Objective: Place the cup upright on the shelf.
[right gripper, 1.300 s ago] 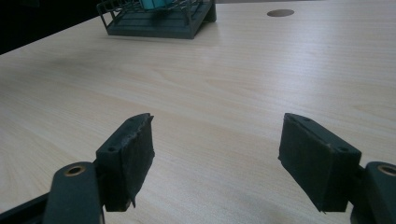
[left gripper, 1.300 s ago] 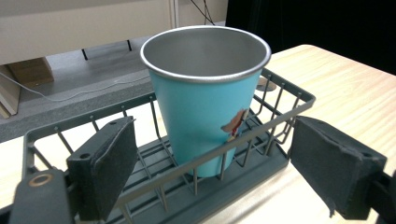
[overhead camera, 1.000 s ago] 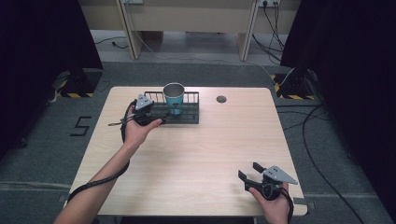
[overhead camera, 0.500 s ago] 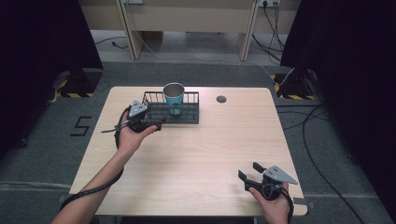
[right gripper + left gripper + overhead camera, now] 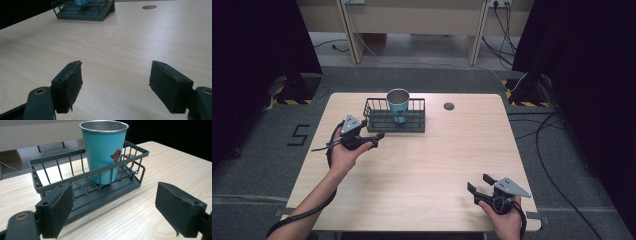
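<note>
The left gripper (image 5: pixel 371 137) has its jaws spread wide and empty, just off the wire basket (image 5: pixel 418 120) at about 8 o'clock from it. A teal metal cup (image 5: pixel 103 150) stands upright inside that basket, bearing a small cartoon sticker (image 5: pixel 115 155); no writing is legible. The right gripper (image 5: pixel 481 183), jaws also spread and holding nothing, sits near the tabletop (image 5: pixel 427 165) edge at 5 o'clock, with bare wood between.
</note>
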